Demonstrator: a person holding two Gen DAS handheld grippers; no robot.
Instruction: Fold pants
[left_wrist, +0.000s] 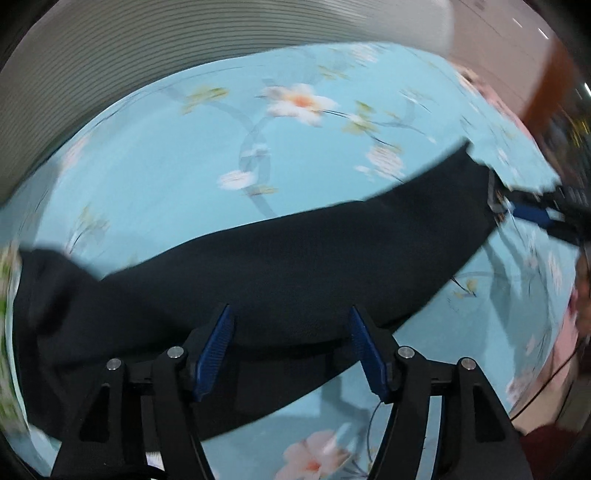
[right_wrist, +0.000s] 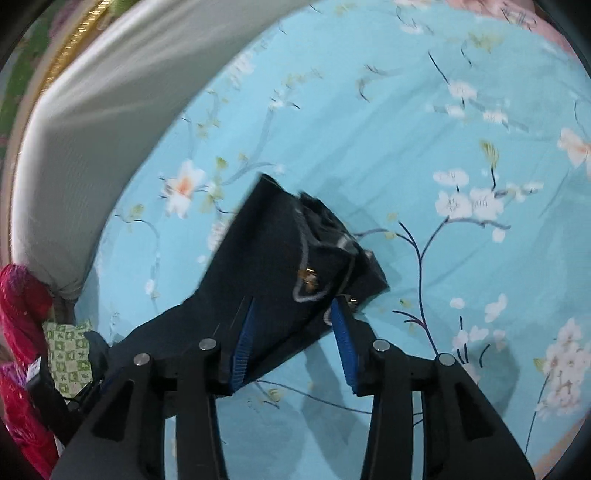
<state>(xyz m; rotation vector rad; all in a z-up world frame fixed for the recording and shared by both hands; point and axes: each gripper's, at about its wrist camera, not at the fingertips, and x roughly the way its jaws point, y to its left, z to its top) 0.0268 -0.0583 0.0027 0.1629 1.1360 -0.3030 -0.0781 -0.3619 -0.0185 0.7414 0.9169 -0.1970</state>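
Judging from the dark pants (left_wrist: 295, 258) lying lengthwise on the bed (left_wrist: 155, 173), we have both hand-held grippers, left (left_wrist: 291, 350) and right (right_wrist: 291, 343), spread apart, cross folds pending.

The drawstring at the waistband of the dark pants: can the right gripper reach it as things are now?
Probably yes. The right gripper is open just before the waistband of the pants, and the drawstring lies uncovered on top, between the fingers.
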